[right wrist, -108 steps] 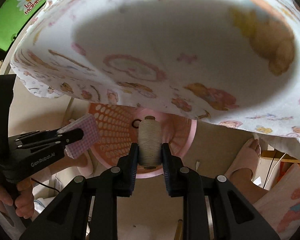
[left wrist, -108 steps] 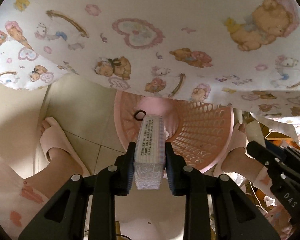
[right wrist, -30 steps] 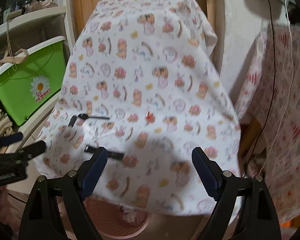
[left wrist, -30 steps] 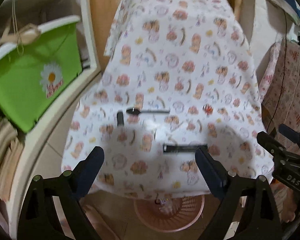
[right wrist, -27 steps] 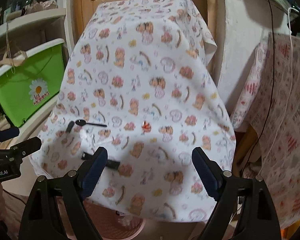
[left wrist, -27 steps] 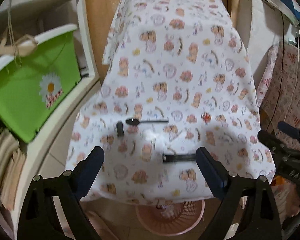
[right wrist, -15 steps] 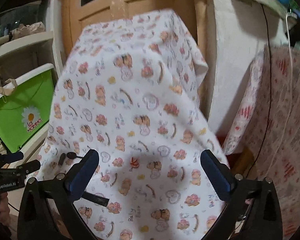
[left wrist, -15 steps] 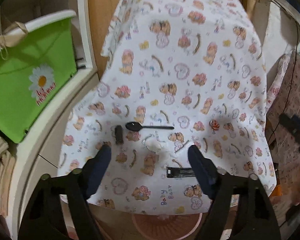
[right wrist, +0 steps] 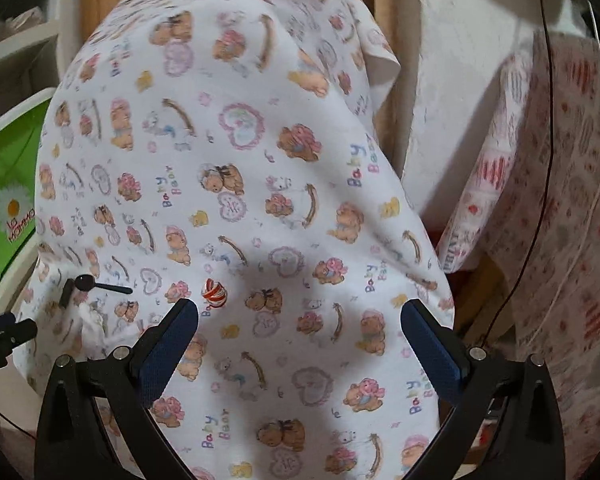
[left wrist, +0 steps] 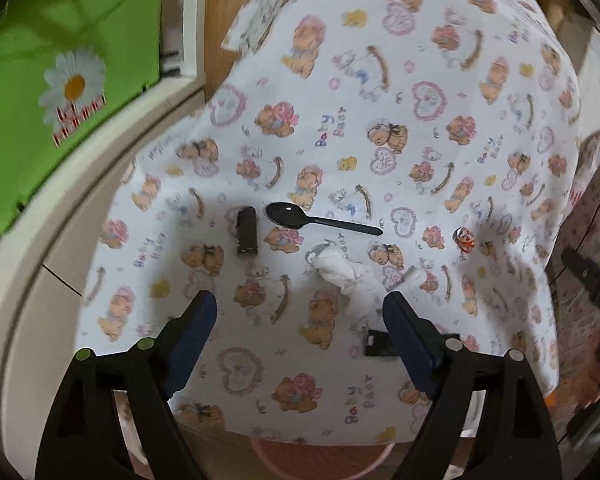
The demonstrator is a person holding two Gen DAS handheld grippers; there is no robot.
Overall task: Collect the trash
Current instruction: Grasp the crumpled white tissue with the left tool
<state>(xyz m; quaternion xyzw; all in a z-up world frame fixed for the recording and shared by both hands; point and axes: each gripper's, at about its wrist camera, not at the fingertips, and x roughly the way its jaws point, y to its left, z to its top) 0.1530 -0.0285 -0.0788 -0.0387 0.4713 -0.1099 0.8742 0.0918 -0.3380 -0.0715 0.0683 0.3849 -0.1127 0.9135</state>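
From the left wrist, a crumpled white tissue (left wrist: 346, 274) lies on the bear-print tablecloth (left wrist: 420, 80), beside a black spoon (left wrist: 320, 220) and a dark cylinder (left wrist: 247, 233). A black flat item (left wrist: 380, 343) is partly hidden behind the left gripper (left wrist: 300, 312), whose jaws, just widened, are apart and empty.

From the right wrist, a striped candy (right wrist: 215, 293) sits just beyond the right gripper (right wrist: 300, 312), spread wide, empty.

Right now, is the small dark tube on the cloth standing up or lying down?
Lying down. The dark tube rests lengthwise on the cloth, left of the spoon.
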